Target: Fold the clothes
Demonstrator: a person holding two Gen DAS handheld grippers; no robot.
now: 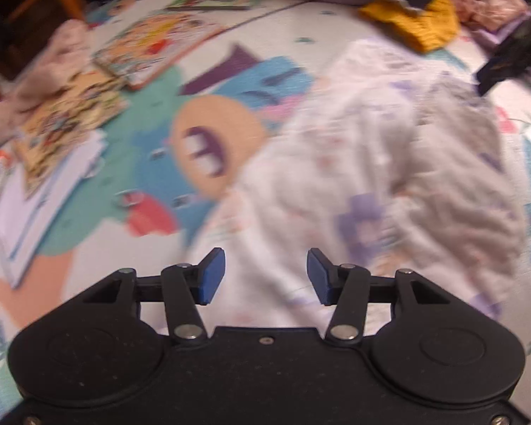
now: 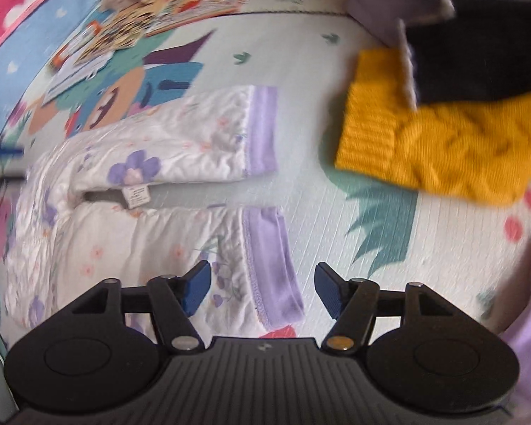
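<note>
Below, both wrist views of a pair of white floral trousers point(image 2: 148, 191) spread flat on a cartoon-printed play mat point(image 2: 301, 81). Right view: the two legs lie side by side with a narrow gap between them, each ending in a lilac cuff; the far cuff point(image 2: 263, 131) and the near cuff point(image 2: 272, 265) both point toward the right of the picture, so the garment's long axis runs left to right across this gripper's line of sight. Right gripper point(image 2: 262, 290): jaws spread wide, nothing between them, hanging over the near cuff, which sits just ahead of and between the fingers. Left view, blurred by motion: the same trousers point(image 1: 364, 177) stretch away from the camera and somewhat to the right, so here the long axis runs roughly along the fingers. Left gripper point(image 1: 265, 276): jaws likewise parted and empty, over the cloth's near end; which end of the garment this is cannot be told from the blur. Judged from the layout, the right gripper is the nearer to the cuffs, and a lengthwise fold would carry that end along the axis toward the other. Off the garment: a yellow knit point(image 2: 442, 141) and a dark cloth point(image 2: 478, 60) well right of the cuffs; picture books point(image 1: 152, 46) left of the trousers
</note>
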